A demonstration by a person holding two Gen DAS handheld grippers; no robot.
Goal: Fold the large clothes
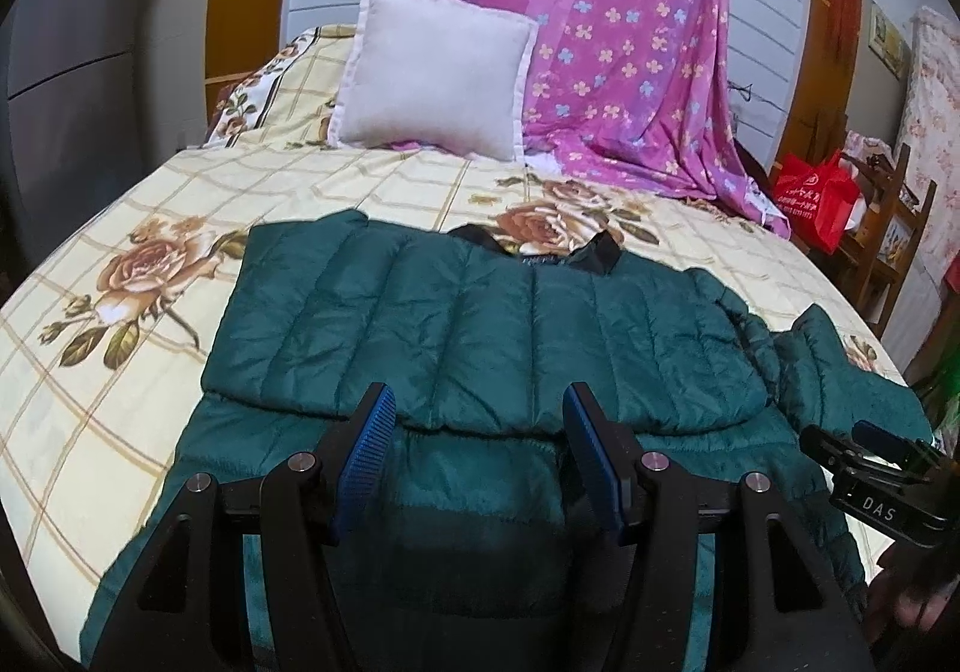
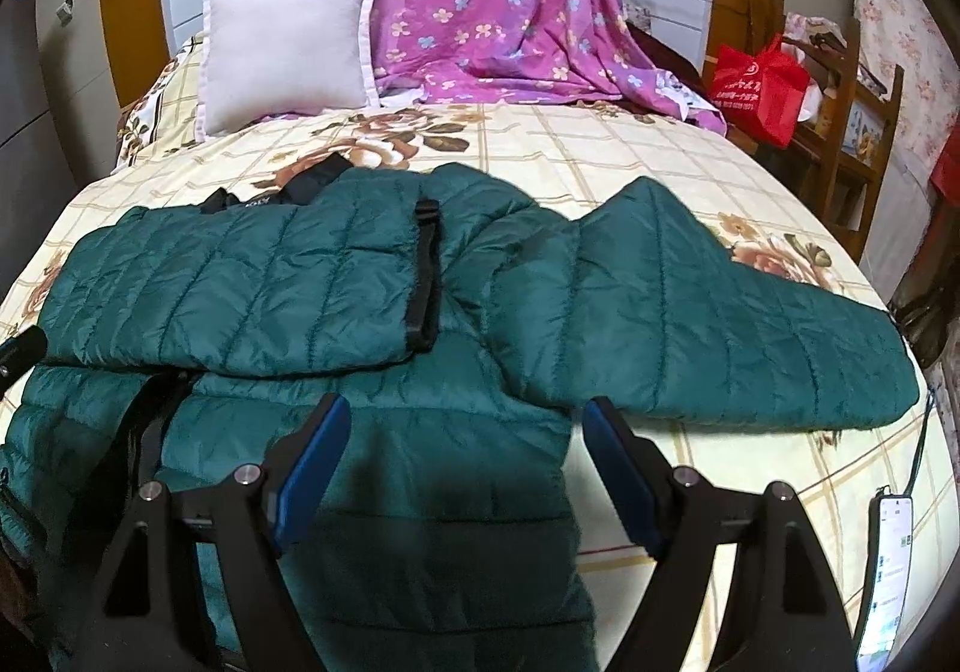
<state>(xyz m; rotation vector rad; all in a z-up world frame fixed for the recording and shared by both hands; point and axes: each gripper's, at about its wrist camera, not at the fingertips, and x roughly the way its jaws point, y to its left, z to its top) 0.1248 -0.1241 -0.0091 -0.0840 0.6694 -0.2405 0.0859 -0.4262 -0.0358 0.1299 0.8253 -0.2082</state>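
Note:
A dark green quilted jacket (image 1: 480,336) lies spread on the bed, collar toward the pillow. One sleeve is folded across the chest, its black cuff (image 2: 425,276) near the middle. The other sleeve (image 2: 708,324) stretches out to the right on the sheet. My left gripper (image 1: 478,408) is open and empty, hovering over the jacket's lower body. My right gripper (image 2: 467,420) is open and empty above the jacket's right side edge, near the armpit. The right gripper also shows in the left wrist view (image 1: 876,468) at the right edge.
The bed has a cream checked sheet with roses (image 1: 144,276). A white pillow (image 1: 432,72) and a pink floral blanket (image 1: 624,42) are at the head. A phone on a cable (image 2: 888,570) lies at the right bed edge. A red bag (image 2: 759,90) sits on a wooden shelf.

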